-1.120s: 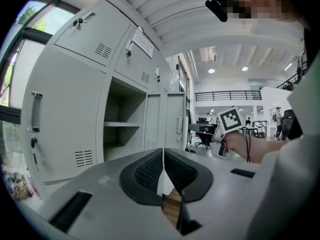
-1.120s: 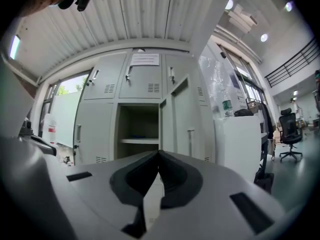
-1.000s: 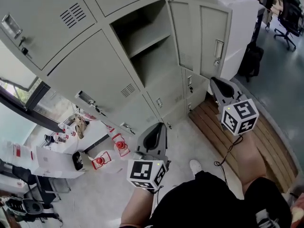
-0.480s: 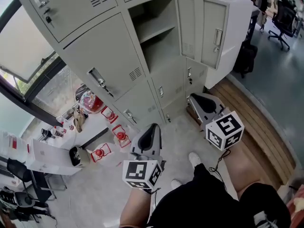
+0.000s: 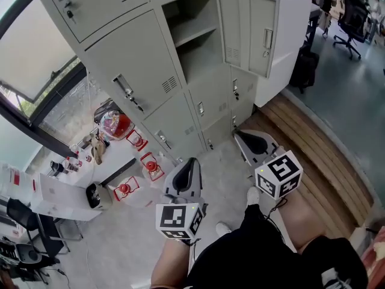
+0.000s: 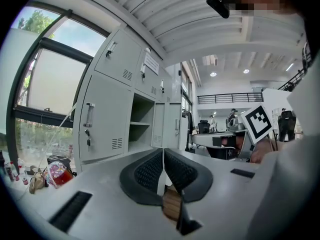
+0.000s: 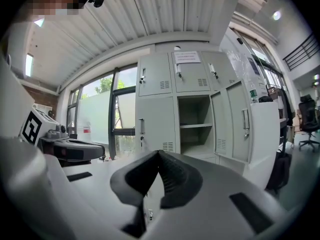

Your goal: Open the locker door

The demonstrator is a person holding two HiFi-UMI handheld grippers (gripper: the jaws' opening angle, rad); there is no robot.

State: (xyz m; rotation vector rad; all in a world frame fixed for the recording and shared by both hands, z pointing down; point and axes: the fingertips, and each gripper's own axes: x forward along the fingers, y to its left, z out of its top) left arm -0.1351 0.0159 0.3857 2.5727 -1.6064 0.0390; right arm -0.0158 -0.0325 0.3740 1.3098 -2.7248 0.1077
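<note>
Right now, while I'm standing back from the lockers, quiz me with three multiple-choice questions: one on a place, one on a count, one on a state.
1. In the head view, on which side of the open compartment does the open door stand?
A. left
B. right
C. below

2. How many locker doors stand open?
A. one
B. two
C. three

3. How are the right gripper's jaws?
A. wide apart
B. shut on the door handle
C. shut, nothing between them

Answers:
1 B, the door hangs swung out at the compartment's right edge.
2 A, every other door in view lies flush and shut.
3 C, the right gripper view shows the pads together, with the lockers well beyond them.
</note>
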